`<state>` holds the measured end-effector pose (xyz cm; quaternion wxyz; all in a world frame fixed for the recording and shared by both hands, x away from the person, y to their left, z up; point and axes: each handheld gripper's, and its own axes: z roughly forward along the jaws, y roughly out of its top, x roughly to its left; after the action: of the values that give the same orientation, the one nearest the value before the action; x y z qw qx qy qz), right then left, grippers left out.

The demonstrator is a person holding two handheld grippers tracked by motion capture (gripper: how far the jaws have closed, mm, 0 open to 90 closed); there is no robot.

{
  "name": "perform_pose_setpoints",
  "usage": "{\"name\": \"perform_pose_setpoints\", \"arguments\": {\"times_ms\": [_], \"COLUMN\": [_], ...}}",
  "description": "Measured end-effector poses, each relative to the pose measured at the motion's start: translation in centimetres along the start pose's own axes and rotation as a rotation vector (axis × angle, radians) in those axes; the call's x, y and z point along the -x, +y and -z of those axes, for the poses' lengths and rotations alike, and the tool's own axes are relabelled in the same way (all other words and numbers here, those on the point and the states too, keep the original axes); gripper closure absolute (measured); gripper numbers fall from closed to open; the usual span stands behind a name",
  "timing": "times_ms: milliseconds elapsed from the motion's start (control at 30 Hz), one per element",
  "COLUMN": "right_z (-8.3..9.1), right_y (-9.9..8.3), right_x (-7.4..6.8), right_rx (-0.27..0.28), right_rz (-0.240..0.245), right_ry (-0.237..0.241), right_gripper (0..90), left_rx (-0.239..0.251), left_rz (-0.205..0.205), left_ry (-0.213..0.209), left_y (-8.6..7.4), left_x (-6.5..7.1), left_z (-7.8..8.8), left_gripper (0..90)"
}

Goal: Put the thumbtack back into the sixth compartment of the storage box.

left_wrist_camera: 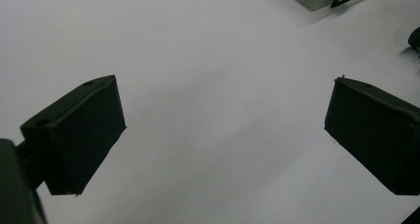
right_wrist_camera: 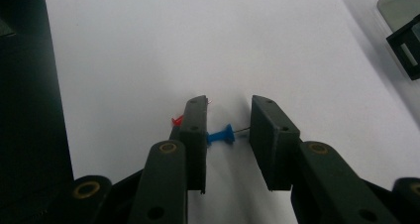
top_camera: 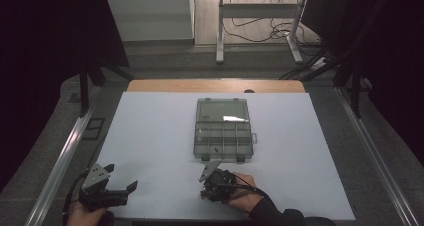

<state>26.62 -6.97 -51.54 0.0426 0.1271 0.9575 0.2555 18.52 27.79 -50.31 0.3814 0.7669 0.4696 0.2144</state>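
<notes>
1. A blue push pin (right_wrist_camera: pixel 221 134) lies on its side on the white table surface (top_camera: pixel 150 136), between the jaws of my right gripper (right_wrist_camera: pixel 228 130). Its head is against the left-hand jaw and its metal tip points at the other jaw.
2. A red push pin (right_wrist_camera: pixel 176 120) lies just outside the left-hand jaw, partly hidden by it.
3. My right gripper sits near the table's front edge. Its jaws stand narrowly apart around the blue pin; I cannot tell that both pads press on it.
4. My left gripper (left_wrist_camera: pixel 225 135) rests at the front left, jaws wide apart with bare table between them.
5. A clear compartment box (top_camera: pixel 222 130), lid open, sits just beyond my right gripper.
</notes>
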Motion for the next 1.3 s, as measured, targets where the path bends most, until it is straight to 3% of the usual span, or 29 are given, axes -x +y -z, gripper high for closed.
{"name": "perform_pose_setpoints", "arguments": {"times_ms": [533, 1300], "right_z": [0.6, 2.5], "right_y": [0.1, 0.1], "right_x": [0.4, 2.0], "right_rx": [0.02, 0.082], "right_rz": [-0.028, -0.087], "right_ry": [-0.005, -0.04], "right_gripper": [68.8, 68.7], "left_rx": [-0.001, -0.003], "left_rz": [-0.002, -0.003], "left_ry": [0.001, 0.002], "left_y": [0.0, 0.0], "left_x": [0.0, 0.0], "left_z": [0.0, 0.0], "left_gripper": [2.5, 2.6]}}
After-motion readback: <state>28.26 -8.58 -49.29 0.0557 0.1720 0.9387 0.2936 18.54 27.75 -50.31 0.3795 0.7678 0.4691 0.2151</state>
